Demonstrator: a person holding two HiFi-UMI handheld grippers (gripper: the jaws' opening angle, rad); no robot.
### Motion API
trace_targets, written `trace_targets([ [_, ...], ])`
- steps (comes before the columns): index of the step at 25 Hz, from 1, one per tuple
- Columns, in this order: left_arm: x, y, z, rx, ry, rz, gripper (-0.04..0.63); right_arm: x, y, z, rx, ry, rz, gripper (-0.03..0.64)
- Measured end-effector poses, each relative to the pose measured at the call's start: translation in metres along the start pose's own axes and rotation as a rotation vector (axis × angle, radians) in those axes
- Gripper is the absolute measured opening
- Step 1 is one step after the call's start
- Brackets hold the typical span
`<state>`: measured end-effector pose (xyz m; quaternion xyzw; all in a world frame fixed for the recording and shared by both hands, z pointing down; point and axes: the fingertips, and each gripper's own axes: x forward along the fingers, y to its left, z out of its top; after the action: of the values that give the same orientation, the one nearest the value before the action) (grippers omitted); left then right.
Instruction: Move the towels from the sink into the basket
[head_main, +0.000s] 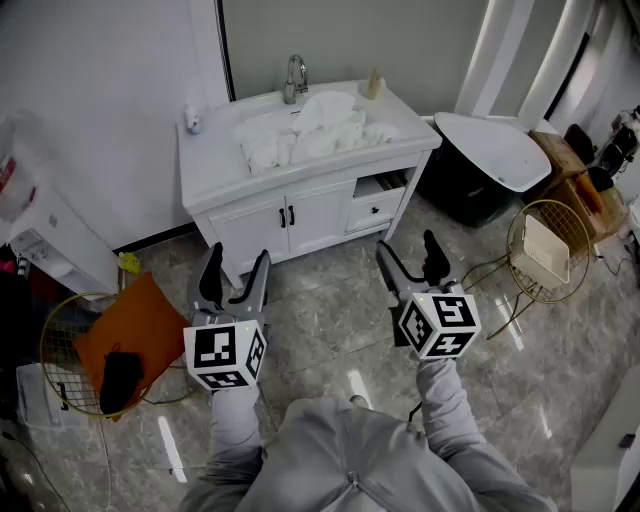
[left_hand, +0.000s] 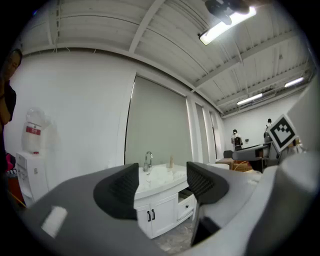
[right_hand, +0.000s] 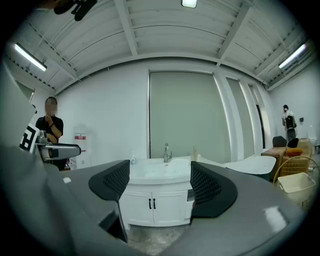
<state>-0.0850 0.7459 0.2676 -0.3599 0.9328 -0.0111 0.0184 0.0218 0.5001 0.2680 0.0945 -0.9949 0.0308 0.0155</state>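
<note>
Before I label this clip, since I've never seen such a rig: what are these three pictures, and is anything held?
No robot here: a person holds a two-jaw gripper in each hand. The head view comes from a camera on the person's head, looking down at the left gripper and right gripper; the marked cubes are part of them. The two gripper views come from cameras riding on each gripper, looking out between its jaws. Both stand open, holding nothing. Ahead, white towels lie heaped in the sink of a white cabinet. A wire basket stands on the floor to the right.
</note>
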Motion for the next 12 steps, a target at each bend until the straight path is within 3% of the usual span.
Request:
trace_targets([
  [12, 0.0058, 0.0062, -0.0022, 0.000, 0.000, 0.009, 0.348, 0.0086, 0.0022, 0.0006, -0.009, -0.003, -0.001, 0.374],
])
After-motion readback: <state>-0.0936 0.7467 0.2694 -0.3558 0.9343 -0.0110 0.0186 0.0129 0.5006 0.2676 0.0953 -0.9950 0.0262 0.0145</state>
